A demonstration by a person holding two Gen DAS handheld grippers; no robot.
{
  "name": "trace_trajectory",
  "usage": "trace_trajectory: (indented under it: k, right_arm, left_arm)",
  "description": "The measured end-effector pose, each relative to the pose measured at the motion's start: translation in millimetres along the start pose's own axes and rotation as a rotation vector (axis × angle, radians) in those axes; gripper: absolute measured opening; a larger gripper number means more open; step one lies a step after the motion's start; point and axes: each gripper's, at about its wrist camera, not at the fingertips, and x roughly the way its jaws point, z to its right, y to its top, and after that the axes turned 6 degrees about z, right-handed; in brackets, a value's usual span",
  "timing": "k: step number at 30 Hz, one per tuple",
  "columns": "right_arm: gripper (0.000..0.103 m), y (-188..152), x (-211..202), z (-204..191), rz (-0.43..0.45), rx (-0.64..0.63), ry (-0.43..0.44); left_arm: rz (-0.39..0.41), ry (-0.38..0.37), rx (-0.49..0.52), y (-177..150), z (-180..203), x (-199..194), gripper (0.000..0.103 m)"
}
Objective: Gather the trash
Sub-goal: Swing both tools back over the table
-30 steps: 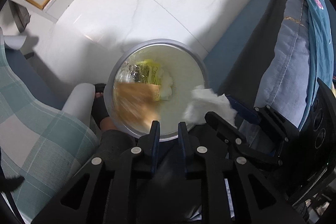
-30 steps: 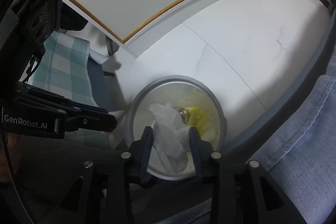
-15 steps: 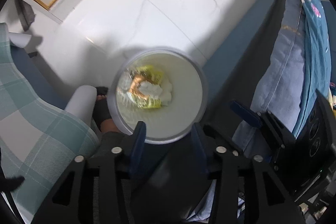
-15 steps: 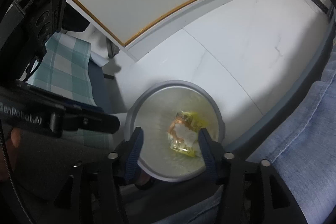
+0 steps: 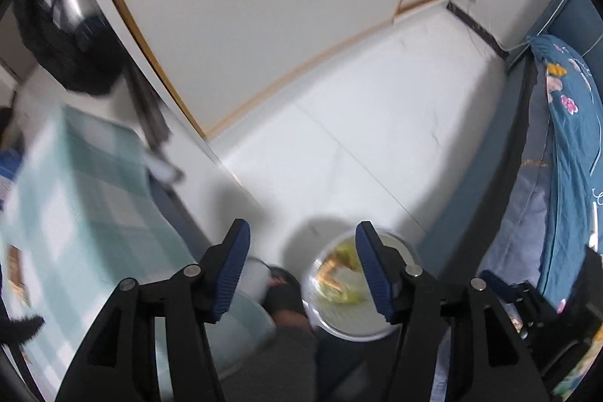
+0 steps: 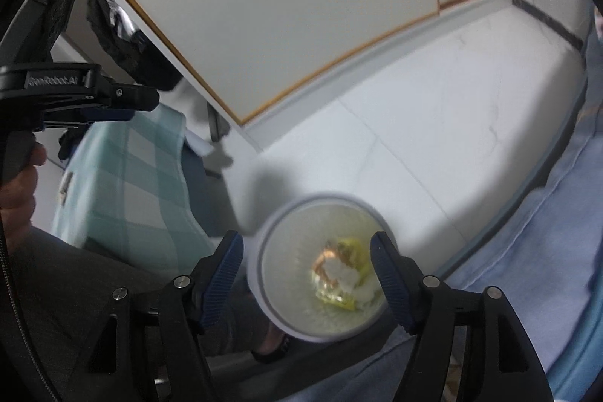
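A round grey trash bin [image 6: 286,243] stands on the white floor between two beds. Inside it lie a white crumpled tissue [image 6: 341,275], a yellow wrapper [image 6: 352,247] and a brownish scrap. My right gripper [image 6: 305,262] is open and empty, above the bin. My left gripper [image 5: 301,251] is open and empty, up and to the left of the bin [image 5: 399,243], which shows at the bottom of the left wrist view. The left gripper's body [image 6: 75,93] shows at the left of the right wrist view.
A bed with a green checked sheet [image 5: 75,183] lies on the left. A bed with blue bedding [image 5: 565,145] lies on the right. White cabinet doors [image 5: 264,6] stand behind the floor [image 5: 377,138]. A person's leg and dark shoe [image 5: 282,292] are beside the bin.
Both grippers opened: the brown scrap and the white tissue dropped into the bin. Both then rose and tilted up, the left gripper swinging left toward the checked bed.
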Motion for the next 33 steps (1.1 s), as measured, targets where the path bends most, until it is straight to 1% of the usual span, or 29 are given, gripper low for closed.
trace_trajectory:
  k: [1,3,4,6,9,12,13,14,16,18,19,21,23,24,27,30,33]
  right_arm:
    - [0.073,3,-6,-2,0.019,-0.005,0.003]
    - [0.073,12,-19,-10,0.063,-0.019,0.015]
    - [0.073,16,-25,-14,0.080,-0.027,0.022]
    - [0.073,24,-34,-21,0.108,-0.040,0.032]
    - [0.073,33,-50,-36,0.155,-0.059,0.043]
    - [0.075,44,-65,-56,0.198,-0.073,0.069]
    - [0.076,47,-69,-64,0.211,-0.079,0.078]
    - [0.077,50,-74,-71,0.225,-0.089,0.087]
    - [0.082,55,-83,-87,0.258,-0.110,0.103]
    - [0.088,56,-91,-103,0.294,-0.131,0.109]
    - [0.090,58,-96,-113,0.317,-0.143,0.115]
    - [0.091,61,-106,-131,0.365,-0.170,0.121]
    - [0.093,64,-115,-149,0.406,-0.192,0.127]
    - [0.094,66,-118,-158,0.424,-0.200,0.141]
    - [0.097,69,-122,-182,0.455,-0.224,0.166]
    - [0.099,72,-126,-212,0.479,-0.269,0.208]
    - [0.103,72,-129,-239,0.499,-0.310,0.236]
  left_arm:
    - [0.026,0.019,0.016,2,-3,-7,0.057]
    - [0.096,0.069,0.050,5,-10,-29,0.070]
    - [0.130,0.089,0.055,6,-15,-39,0.072]
    - [0.194,0.121,0.050,5,-26,-60,0.082]
    - [0.271,0.139,-0.006,0,-52,-91,0.085]
    - [0.324,0.156,-0.036,-7,-70,-115,0.086]
    - [0.336,0.149,-0.046,-6,-74,-122,0.088]
    - [0.352,0.134,-0.061,-9,-81,-130,0.091]
    - [0.407,0.149,-0.095,-16,-93,-146,0.093]
    - [0.478,0.183,-0.124,-22,-108,-170,0.099]
    - [0.502,0.197,-0.137,-24,-109,-177,0.100]
    - [0.552,0.224,-0.168,-35,-124,-193,0.101]
    - [0.586,0.251,-0.194,-43,-134,-204,0.101]
    - [0.611,0.270,-0.212,-49,-143,-211,0.102]
    - [0.656,0.316,-0.253,-63,-162,-224,0.102]
    - [0.686,0.347,-0.310,-76,-181,-235,0.102]
    - [0.699,0.367,-0.355,-85,-203,-238,0.102]
